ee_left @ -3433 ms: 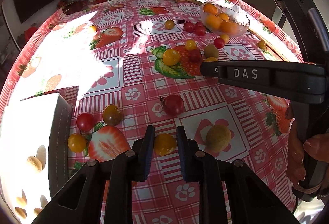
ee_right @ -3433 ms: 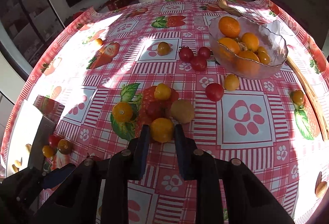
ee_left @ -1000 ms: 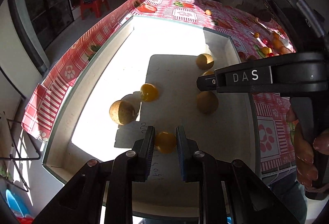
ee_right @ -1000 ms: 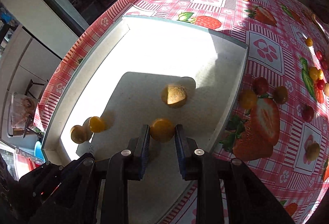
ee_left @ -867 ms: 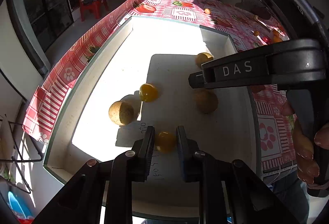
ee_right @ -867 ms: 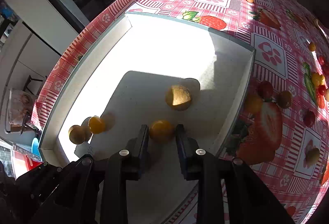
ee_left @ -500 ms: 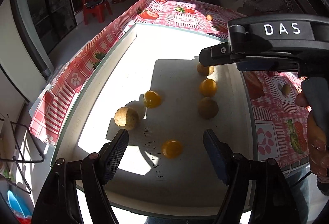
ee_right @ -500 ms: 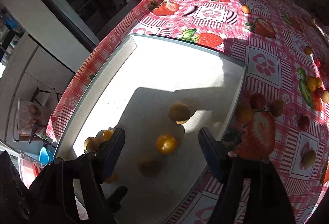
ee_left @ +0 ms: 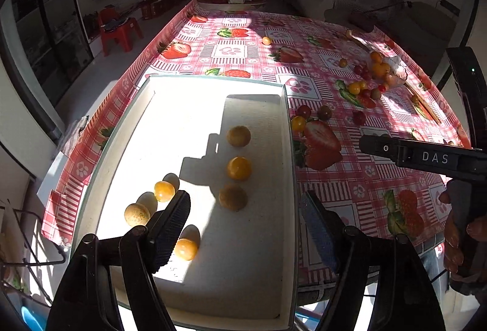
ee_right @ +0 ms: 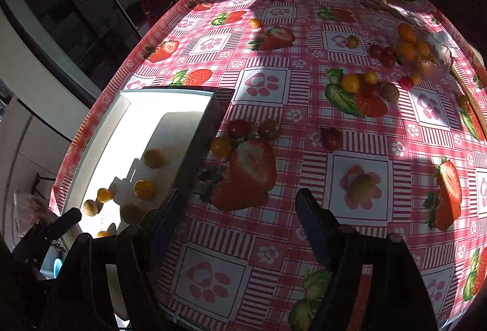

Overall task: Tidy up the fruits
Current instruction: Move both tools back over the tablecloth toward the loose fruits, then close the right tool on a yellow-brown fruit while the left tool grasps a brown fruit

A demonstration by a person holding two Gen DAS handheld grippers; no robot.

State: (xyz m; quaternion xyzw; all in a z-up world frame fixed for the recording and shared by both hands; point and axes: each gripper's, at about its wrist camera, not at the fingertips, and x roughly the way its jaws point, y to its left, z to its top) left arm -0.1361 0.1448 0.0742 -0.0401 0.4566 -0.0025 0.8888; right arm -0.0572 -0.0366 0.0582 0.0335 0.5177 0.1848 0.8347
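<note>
The left gripper (ee_left: pixel 245 229) has its fingers wide apart over the white box (ee_left: pixel 137 106), which holds six small round fruits (ee_left: pixel 239 168), yellow and brown. The right gripper (ee_right: pixel 240 227), marked "DAS", is wide apart too, over the tablecloth (ee_right: pixel 261 57). Far right, a glass bowl (ee_right: pixel 441 57) holds orange fruits.

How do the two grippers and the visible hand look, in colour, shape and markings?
The left gripper and the right gripper are both black, with jointed linkage arms and flat fingers. The left one's pads look dark blue and finely ribbed. Seen from the left wrist, the right gripper's body carries white letters "DAS" and a small green light. The hand is bare-skinned; no sleeve shows.
</note>
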